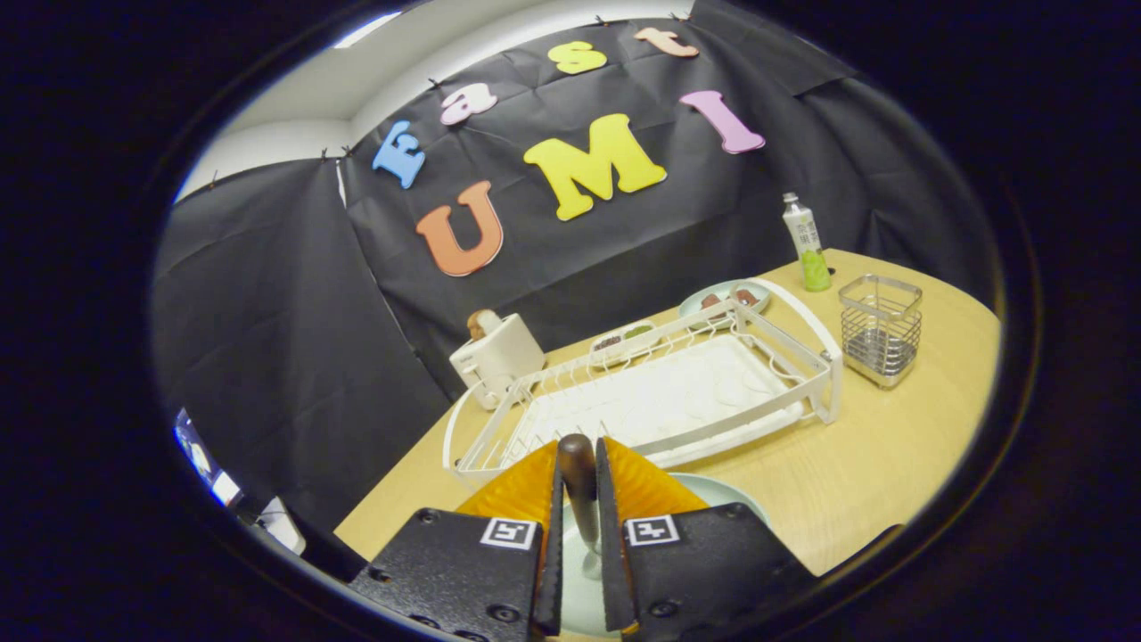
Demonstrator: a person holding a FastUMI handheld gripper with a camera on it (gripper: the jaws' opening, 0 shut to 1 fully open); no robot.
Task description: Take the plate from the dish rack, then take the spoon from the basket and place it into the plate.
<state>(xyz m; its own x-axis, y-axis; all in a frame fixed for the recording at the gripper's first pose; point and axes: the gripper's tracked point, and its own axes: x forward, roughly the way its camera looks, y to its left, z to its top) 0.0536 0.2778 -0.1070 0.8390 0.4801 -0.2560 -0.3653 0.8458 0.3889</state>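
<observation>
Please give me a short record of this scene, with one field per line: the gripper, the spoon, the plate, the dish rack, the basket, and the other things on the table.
gripper: shut on the spoon, both fingers pressing its handle
spoon: dark handle between the fingers, pointing down over the plate
plate: pale green, on the table under the fingers, in front of the dish rack
dish rack: white, holds no dishes
basket: wire, right of the rack, no utensils visible inside
other things: toaster, bottle, food dishes behind the rack
table: light wood

Soft overhead light falls evenly with faint shadows, the centre sharp, while fisheye bending curves everything near the edges.
</observation>
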